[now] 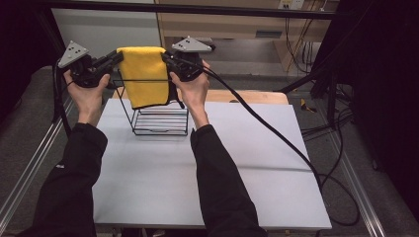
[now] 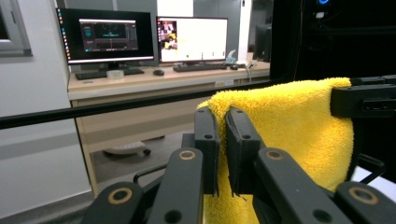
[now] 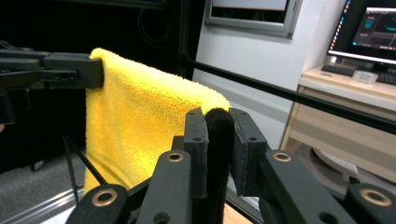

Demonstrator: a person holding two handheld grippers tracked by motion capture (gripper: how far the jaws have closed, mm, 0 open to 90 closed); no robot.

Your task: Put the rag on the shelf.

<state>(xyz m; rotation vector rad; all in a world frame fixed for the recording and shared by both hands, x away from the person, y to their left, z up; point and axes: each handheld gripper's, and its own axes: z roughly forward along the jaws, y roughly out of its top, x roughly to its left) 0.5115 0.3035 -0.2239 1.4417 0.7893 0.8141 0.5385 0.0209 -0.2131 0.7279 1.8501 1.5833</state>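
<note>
— holding risk: if either grip slackens, the yellow towel (image 1: 144, 76) would likely sag or drop beside the wire rack (image 1: 160, 116) below it.

— grip state?

— left gripper (image 1: 116, 57) is clamped on the towel's upper left corner, right gripper (image 1: 165, 58) on its upper right corner. the towel hangs stretched between them, above the rack on the white table (image 1: 207, 173).

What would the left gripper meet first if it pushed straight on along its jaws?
The left gripper is already shut on the yellow towel. Going on, it would likely run along that towel into the right gripper holding its far corner; depth is unclear.
</note>
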